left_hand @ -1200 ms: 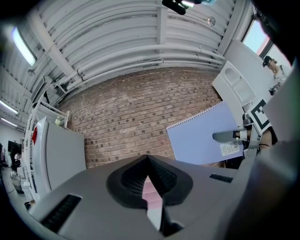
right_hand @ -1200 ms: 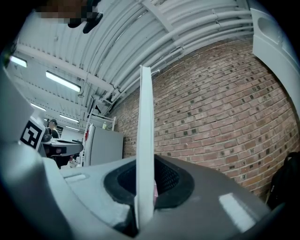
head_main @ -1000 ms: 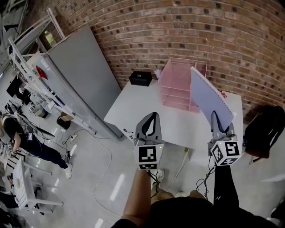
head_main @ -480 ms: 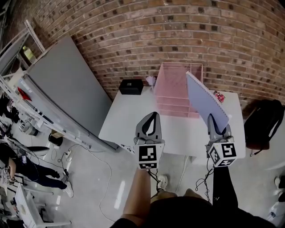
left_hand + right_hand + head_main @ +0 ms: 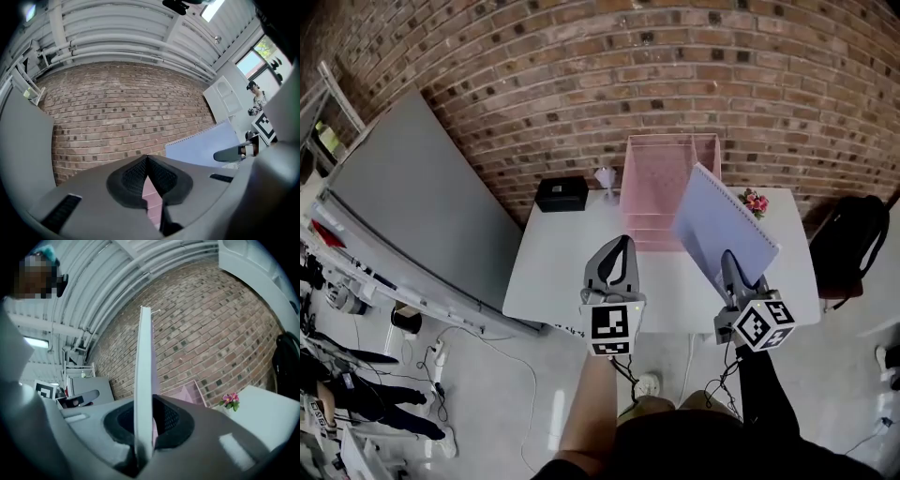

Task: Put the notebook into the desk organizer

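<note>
Notebook (image 5: pixel 722 230) position first: it is off the table (image 5: pixel 567 267), carried in the right gripper (image 5: pixel 727 261), whose jaws are clenched on its near lower edge. In the right gripper view I see it edge-on, a thin pale slab rising straight out from between the pads. From the head view the lilac cover stands up and leans away toward the far side, with the spiral binding along its upper right edge.

Desk organizer (image 5: pixel 649 187): pink mesh, at the far edge of the table against the brick wall (image 5: pixel 581 75). It lies ahead of the right jaws and slightly to their left. In the head view the notebook's far corner overlaps the organizer's right side, but I cannot tell whether they touch; I judge them apart, with the notebook nearer and higher.

Left gripper (image 5: pixel 623 246): jaws closed together, nothing between them, as its own view confirms. It hangs over the near middle of the table, left of the notebook and roughly in line with the organizer's front.

Assessment: the right hand does the work here. The organizer appears to be tiered, with its openings facing the near side. If so, the notebook's upright face must tip toward level and its leading edge shift left before it can enter. The risk I note is the binding edge catching the right mesh wall.
</note>
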{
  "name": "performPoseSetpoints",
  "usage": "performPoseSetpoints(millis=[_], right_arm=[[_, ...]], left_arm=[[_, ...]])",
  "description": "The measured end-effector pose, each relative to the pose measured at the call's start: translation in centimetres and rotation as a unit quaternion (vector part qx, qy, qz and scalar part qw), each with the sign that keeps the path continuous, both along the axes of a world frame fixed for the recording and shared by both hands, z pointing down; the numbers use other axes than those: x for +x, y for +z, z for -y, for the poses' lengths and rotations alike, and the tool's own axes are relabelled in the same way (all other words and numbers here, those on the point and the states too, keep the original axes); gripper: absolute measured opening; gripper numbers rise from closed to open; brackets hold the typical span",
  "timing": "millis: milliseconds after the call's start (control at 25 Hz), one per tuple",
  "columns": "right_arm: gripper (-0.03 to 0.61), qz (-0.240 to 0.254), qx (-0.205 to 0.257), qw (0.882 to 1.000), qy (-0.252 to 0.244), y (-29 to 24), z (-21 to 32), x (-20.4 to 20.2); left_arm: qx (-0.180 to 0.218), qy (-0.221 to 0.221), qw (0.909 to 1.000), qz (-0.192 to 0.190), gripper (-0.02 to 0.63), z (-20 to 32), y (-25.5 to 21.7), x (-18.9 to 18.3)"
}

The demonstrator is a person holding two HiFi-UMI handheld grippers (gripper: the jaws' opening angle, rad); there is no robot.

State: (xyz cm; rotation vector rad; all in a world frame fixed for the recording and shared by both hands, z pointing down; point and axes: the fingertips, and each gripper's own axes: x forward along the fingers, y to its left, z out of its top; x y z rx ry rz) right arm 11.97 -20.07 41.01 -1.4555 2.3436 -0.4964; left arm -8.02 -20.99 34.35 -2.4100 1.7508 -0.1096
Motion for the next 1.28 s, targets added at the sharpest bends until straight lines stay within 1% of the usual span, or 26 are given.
performPoseSetpoints(millis=[120,240,320,400,480,560,640,760,840,920,1080,1280], right_arm=[[0.029,0.051,-0.025,0.998,-0.004,1.5,0.1,-1.2],[0.029,0.124,-0.051,0.991,-0.01,3.3,0.2,-2.3],[0.029,0.175,-0.069,0.982,-0.01,4.4,0.1,-3.0],[0.029,0.213,-0.094,0.972,0.003,5.8,0.0,-3.3],[0.029,0.259,-0.111,0.959,0.007,7.0,-0.1,-3.9],[0.029,0.315,-0.108,0.943,-0.009,7.3,-0.1,-5.0],[0.029,0.347,-0.096,0.932,-0.031,7.5,-0.2,-6.0],[0.029,0.381,-0.083,0.918,-0.068,8.3,-0.2,-7.3],[0.029,0.396,-0.083,0.911,-0.084,9.1,-0.4,-8.2],[0.029,0.4,-0.089,0.908,-0.089,10.0,-0.6,-9.0],[0.029,0.398,-0.113,0.907,-0.08,12.3,-0.5,-10.0],[0.029,0.41,-0.134,0.9,-0.06,14.4,-0.1,-9.8]], left_arm=[[-0.002,0.015,0.9999,-0.001,0.008,0.8,0.2,-0.4],[-0.002,0.029,0.9996,0.003,0.008,1.5,0.2,-0.7],[-0.002,0.037,0.9993,0.004,0.008,1.9,0.2,-0.9],[-0.003,0.045,0.999,0.006,0.008,2.3,0.4,-1.2],[-0.004,0.051,0.9987,0.007,0.008,2.6,0.5,-1.5],[-0.005,0.056,0.9984,0.008,0.008,2.8,0.7,-1.9],[-0.006,0.06,0.9981,0.009,0.008,3.0,0.8,-2.5],[-0.007,0.063,0.9979,0.012,0.008,3.4,1.1,-3.3],[-0.009,0.066,0.9977,0.013,0.008,3.6,1.3,-3.8],[-0.01,0.07,0.9974,0.015,0.008,3.7,1.5,-4.3],[-0.011,0.079,0.9965,0.024,0.008,3.9,2.0,-4.6],[-0.022,0.087,0.9957,0.025,0.008,4.3,3.0,-4.4]])
